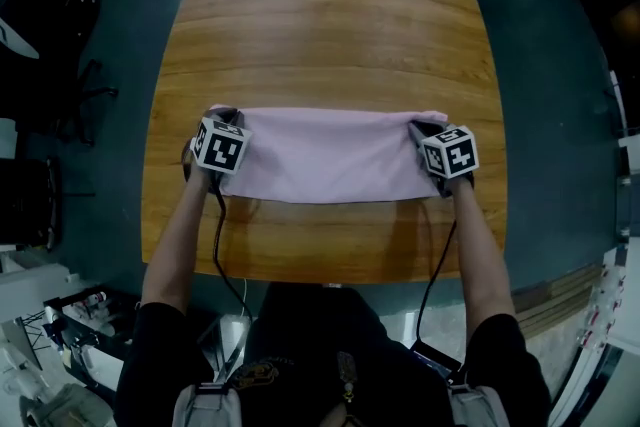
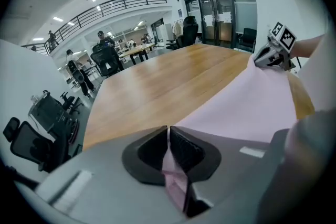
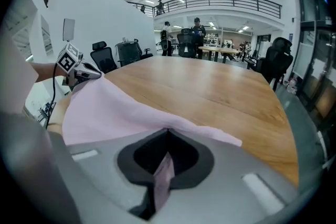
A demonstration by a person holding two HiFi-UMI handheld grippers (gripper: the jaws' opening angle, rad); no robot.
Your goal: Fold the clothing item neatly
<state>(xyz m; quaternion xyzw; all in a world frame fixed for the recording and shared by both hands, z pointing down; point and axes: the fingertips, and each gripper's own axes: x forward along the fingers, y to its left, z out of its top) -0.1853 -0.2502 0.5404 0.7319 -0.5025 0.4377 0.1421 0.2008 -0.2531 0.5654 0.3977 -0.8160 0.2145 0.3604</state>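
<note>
Wooden table [image 1: 330,25], chairs [image 3: 276,63] beyond | left claw [image 2: 169,138], right claw [image 3: 166,140] pinch pink garment [image 1: 330,165]

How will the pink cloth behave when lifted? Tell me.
Probably floppy: the pink cloth drapes in soft folds between the left gripper and right gripper, both shut on its ends. Likely light, since it looks thin. It may slide on the smooth wooden table.

No text, label, number or sign can be read anywhere.
</note>
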